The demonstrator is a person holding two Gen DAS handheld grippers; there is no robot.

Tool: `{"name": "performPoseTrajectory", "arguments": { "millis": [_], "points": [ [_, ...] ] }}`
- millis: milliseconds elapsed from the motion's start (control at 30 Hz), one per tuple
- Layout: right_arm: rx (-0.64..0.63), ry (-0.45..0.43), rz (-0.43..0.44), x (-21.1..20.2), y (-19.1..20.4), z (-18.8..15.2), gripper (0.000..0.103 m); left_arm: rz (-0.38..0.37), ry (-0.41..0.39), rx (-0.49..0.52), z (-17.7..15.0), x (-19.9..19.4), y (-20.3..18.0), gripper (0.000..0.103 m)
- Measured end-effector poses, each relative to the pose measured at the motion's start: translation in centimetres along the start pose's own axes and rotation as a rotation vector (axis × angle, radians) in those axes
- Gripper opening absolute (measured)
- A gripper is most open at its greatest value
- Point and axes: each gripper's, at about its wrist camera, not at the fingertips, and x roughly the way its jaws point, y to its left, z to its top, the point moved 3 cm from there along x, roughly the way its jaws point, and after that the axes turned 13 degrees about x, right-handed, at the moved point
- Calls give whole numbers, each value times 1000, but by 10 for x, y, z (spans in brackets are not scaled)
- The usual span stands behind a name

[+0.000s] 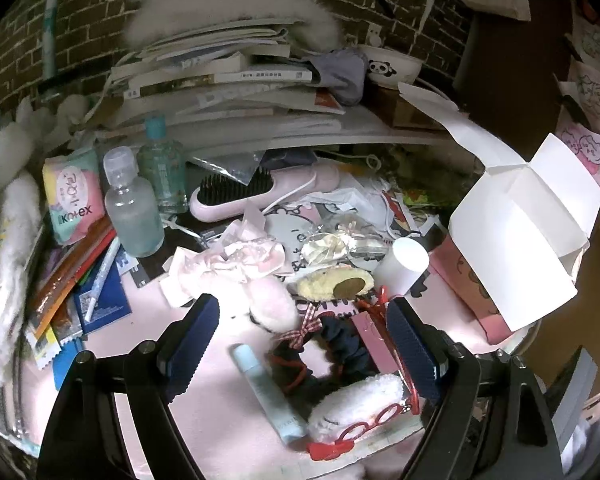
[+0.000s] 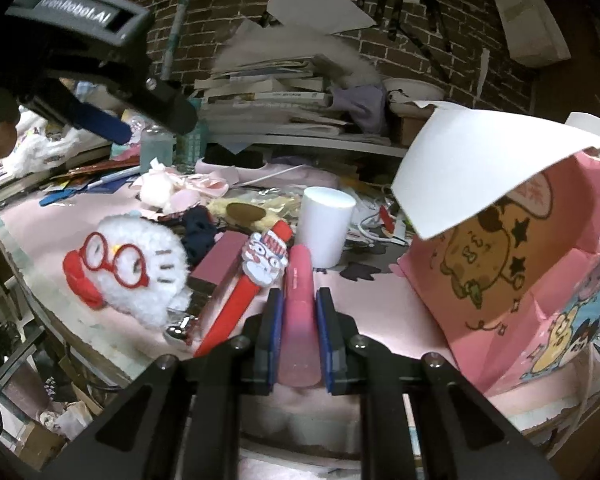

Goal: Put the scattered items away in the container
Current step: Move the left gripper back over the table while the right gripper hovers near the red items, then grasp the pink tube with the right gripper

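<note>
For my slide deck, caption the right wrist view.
Right hand-held gripper shut on a pink tube, facing the open pink cartoon box.

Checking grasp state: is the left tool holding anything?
No, the left tool is open, hovering over the dark scrunchie with nothing between its pads.

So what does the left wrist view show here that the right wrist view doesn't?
Only the left wrist view shows the pale blue tube, the pink hairbrush and the open left claw over the dark scrunchie. Only the right wrist view shows the right claw shut on a pink tube. Both show the white cylinder, the fluffy toy with red glasses and the pink box.
</note>
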Motion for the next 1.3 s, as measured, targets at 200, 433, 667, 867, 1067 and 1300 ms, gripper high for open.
{"name": "performPoseTrajectory", "arguments": {
  "millis": [200,433,667,867,1067,1300],
  "points": [
    [4,-31,-19,-6,-4,4,14,-7,8,-6,-1,3,1,83],
    [-25,-57,16,-14,6,12,14,7,13,-9,-3,4,3,83],
    [-88,-105,47,-22,27,30,14,38,17,-20,-11,1,14,83],
    [-141,-170,72,-36,46,53,14,59,8,-41,-18,-6,25,83],
    [-145,-178,109,-50,42,87,14,95,-19,-54,-19,-12,29,83],
    [-48,-53,161,-58,-11,133,14,105,-32,-40,-16,-13,24,84]
  ]
}}
